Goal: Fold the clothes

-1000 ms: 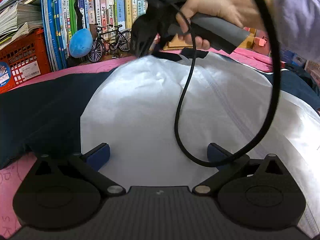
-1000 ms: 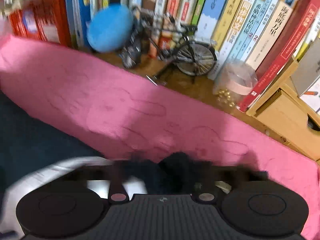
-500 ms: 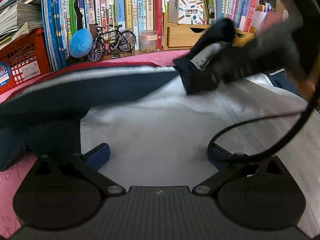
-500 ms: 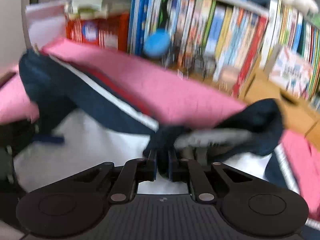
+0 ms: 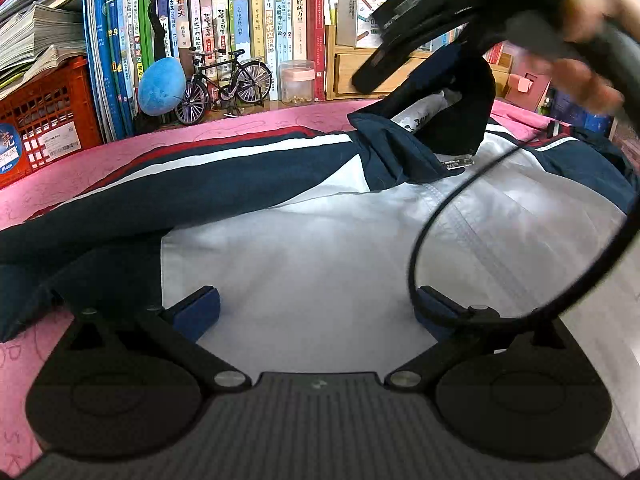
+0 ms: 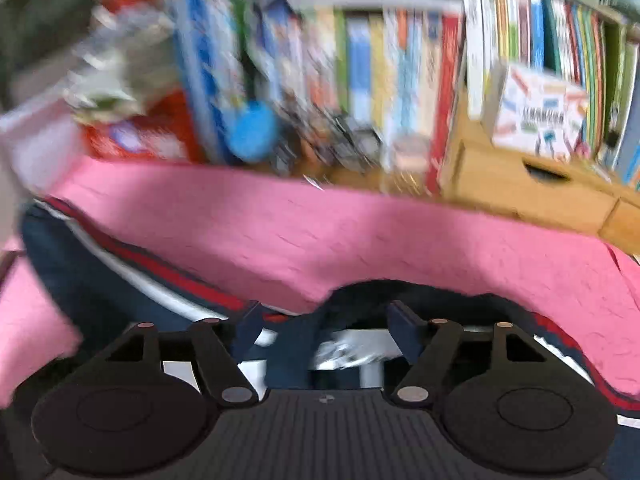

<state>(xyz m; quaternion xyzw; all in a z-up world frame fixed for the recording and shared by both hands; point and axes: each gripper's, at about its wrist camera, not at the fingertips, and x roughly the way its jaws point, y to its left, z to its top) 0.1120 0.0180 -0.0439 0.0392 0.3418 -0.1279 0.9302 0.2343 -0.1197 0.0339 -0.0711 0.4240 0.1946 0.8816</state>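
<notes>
A navy jacket with red and white stripes lies on the pink cloth [image 5: 240, 124], its white lining [image 5: 320, 240] facing up. A navy sleeve [image 5: 200, 188] lies folded across the lining's far left part. My left gripper [image 5: 316, 308] is open, low over the near lining, with nothing between its fingers. In the left wrist view a person's hand [image 5: 580, 20] holds the right gripper above the bunched dark collar [image 5: 460, 120]. My right gripper [image 6: 324, 318] has its jaws opening. The collar [image 6: 360, 300] sits between and below the pads, which do not press on it.
Behind the pink cloth stands a shelf of books with a red crate [image 5: 48, 120], a blue plush ball [image 5: 160, 86], a model bicycle [image 5: 224, 80], a jar [image 5: 297, 82] and a wooden drawer box [image 5: 352, 72]. A black cable [image 5: 440, 220] loops over the lining at right.
The right gripper took the far collar, pulled the navy part over the lining towards the right, then lifted and spread its jaws off the fabric. The left gripper stayed still.
</notes>
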